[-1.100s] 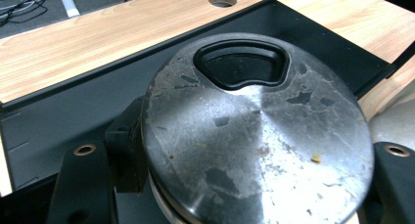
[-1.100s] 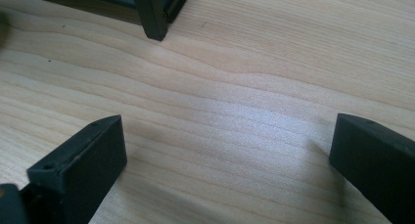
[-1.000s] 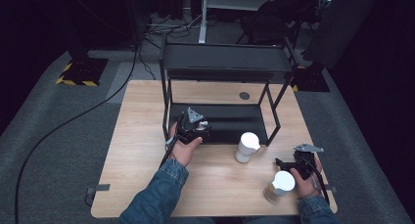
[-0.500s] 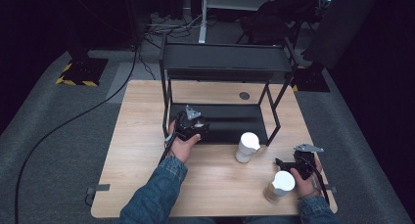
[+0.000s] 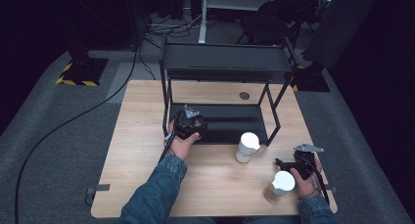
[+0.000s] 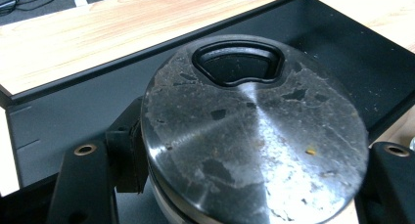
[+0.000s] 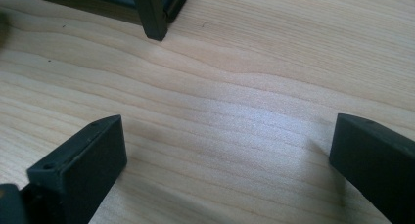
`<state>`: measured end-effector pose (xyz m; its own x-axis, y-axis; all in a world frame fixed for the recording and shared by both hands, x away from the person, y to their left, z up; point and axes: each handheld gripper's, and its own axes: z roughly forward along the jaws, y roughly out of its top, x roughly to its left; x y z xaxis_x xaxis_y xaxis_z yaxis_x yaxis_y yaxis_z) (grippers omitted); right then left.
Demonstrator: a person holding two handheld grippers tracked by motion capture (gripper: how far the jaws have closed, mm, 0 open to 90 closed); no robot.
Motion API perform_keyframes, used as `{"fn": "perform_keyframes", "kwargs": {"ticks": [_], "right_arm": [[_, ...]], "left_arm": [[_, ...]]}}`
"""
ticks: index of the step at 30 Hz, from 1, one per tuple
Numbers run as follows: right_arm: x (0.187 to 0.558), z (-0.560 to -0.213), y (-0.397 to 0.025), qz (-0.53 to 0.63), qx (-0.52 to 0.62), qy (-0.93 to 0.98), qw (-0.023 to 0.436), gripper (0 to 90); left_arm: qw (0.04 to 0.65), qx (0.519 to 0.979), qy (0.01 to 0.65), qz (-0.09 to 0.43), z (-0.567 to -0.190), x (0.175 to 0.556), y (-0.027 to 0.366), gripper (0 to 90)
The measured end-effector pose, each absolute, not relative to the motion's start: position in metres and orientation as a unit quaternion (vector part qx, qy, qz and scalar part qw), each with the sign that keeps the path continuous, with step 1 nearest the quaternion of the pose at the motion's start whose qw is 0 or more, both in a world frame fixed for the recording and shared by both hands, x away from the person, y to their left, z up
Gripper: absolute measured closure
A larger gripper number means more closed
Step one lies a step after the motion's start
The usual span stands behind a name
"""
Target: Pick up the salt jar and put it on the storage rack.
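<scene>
Light wooden table (image 5: pixel 147 150) carries the lot; a black two-tier rack (image 5: pixel 222 62) stands on its far half, legs planted on the wood, lower tray (image 5: pixel 230 123) flat on the top; just in front of the rack stands a white cup (image 5: pixel 247 146); a second lidded cup (image 5: pixel 280 186) stands near the front right corner; a round grommet hole (image 5: pixel 244 95) sits behind the tray.

Open tabletop (image 7: pixel 235 111) ahead of right gripper (image 7: pixel 227 170); rack leg (image 7: pixel 151 16) beyond.

Overhead camera, two close tool cameras
</scene>
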<state>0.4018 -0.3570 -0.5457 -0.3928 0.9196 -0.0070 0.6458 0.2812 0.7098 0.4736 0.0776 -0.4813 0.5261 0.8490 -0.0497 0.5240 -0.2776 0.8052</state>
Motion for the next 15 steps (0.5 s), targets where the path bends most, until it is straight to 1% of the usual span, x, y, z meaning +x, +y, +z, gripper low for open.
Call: {"fn": "perform_keyframes", "kwargs": {"ticks": [15], "right_arm": [[0.4018, -0.5457, -0.3570, 0.319, 0.508, 0.771, 0.215, 0.0]], "left_arm": [[0.408, 0.768, 0.453, 0.194, -0.4865, 0.4789, 0.0809, 30.0]]}}
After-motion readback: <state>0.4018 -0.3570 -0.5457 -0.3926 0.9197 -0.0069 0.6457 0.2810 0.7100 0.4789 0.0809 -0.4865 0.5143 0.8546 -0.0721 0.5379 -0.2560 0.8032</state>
